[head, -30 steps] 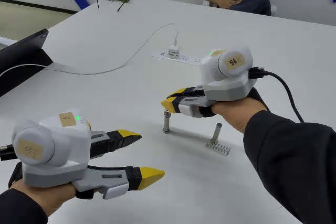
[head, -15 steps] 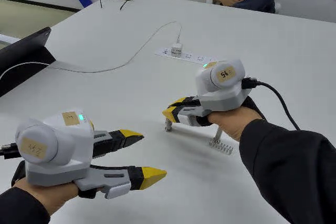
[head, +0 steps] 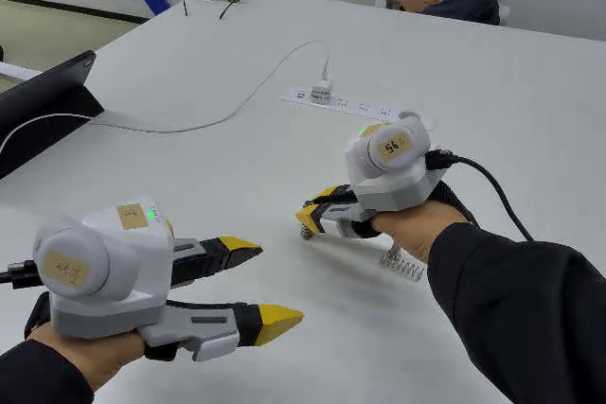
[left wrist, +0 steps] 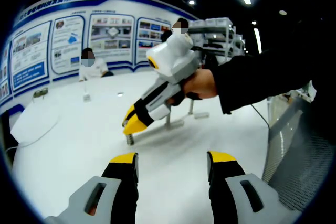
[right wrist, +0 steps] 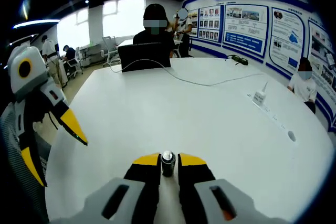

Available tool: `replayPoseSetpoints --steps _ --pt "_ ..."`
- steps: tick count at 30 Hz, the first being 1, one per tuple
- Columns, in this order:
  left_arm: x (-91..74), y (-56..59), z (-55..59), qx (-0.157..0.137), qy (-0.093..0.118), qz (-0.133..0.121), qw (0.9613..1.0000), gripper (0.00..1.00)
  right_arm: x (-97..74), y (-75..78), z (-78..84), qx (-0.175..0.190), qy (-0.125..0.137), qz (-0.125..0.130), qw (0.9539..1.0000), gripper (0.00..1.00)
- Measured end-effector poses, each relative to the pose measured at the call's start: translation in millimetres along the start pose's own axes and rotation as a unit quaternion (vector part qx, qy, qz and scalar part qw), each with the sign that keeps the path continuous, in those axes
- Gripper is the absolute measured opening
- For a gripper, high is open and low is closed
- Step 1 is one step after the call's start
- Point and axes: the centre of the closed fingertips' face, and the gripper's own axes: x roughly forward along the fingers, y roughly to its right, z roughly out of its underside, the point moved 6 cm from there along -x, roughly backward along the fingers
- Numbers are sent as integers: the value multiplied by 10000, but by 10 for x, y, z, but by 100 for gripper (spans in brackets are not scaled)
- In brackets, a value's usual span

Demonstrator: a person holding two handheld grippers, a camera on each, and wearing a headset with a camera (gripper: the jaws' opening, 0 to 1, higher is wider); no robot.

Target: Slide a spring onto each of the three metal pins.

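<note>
Jaws of our right gripper point(head: 315, 207) sit narrow, pinching the upright silver metal pin point(right wrist: 168, 164) at twelve o'clock; our left gripper point(head: 266, 281) gapes wide.

Right gripper point(head: 310, 218) dropped lower at centre of head view; jaws now hug upright pin point(head: 306, 232) on both sides. Less of pin shows beneath yellow tips than before.

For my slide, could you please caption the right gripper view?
Right gripper straddles an upright pin on a white table.
</note>
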Motion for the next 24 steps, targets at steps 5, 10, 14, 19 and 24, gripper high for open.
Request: replayPoseSetpoints --steps 5,10,14,19,24 --pt "2 10 -1 9 -13 6 10000 54 -22 13 3 4 -3 23 10000 15" --pt "1 13 1 3 -20 8 10000 54 -79 8 -9 0 17 46 10000 15" --pt "4 15 3 19 -41 21 10000 54 -171 31 -27 33 83 86 9999 16" --pt "6 14 -7 33 -41 27 10000 54 -297 39 -64 30 200 142 9997 17" --pt "5 17 -9 45 -51 37 10000 54 -391 10 -84 27 302 162 9994 17"
